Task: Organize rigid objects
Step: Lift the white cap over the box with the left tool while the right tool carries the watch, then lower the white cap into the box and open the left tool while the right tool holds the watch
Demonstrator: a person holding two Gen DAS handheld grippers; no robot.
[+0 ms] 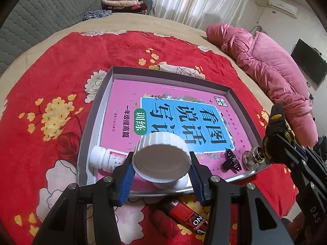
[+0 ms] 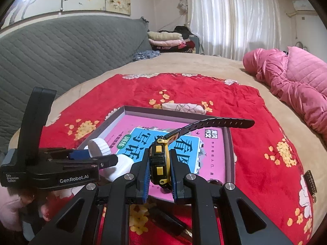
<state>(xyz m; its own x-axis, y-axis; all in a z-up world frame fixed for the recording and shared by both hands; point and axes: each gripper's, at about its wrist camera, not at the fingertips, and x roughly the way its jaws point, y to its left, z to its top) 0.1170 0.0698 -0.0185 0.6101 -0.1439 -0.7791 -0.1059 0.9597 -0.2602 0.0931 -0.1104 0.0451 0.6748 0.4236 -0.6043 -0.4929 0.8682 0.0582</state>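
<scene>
The white bottle sits clamped between the blue pads of the left tongs, gripped at the body just under its ribbed cap, the flat top of the cap facing the left wrist camera; it hangs over the near edge of the grey tray; the pink book lies flat in the tray, beyond and beneath these tongs. Left of the left tongs, a small white pill bottle lies on its side in the tray's near corner; to their right, on the book, rests a black hair clip, and further right a small glass bottle stands at the tray's near right corner. Just below the left tongs, outside the tray, a red and black tube lies on the red flowered blanket of the bed. The right tongs are closed tight on a black and yellow watch, its case pinched between the pads, its strap sticking up and away to the right over the tray; a hand shows under the left tongs in the right wrist view. Far right of both tongs, a pink quilted jacket lies on the bed.
</scene>
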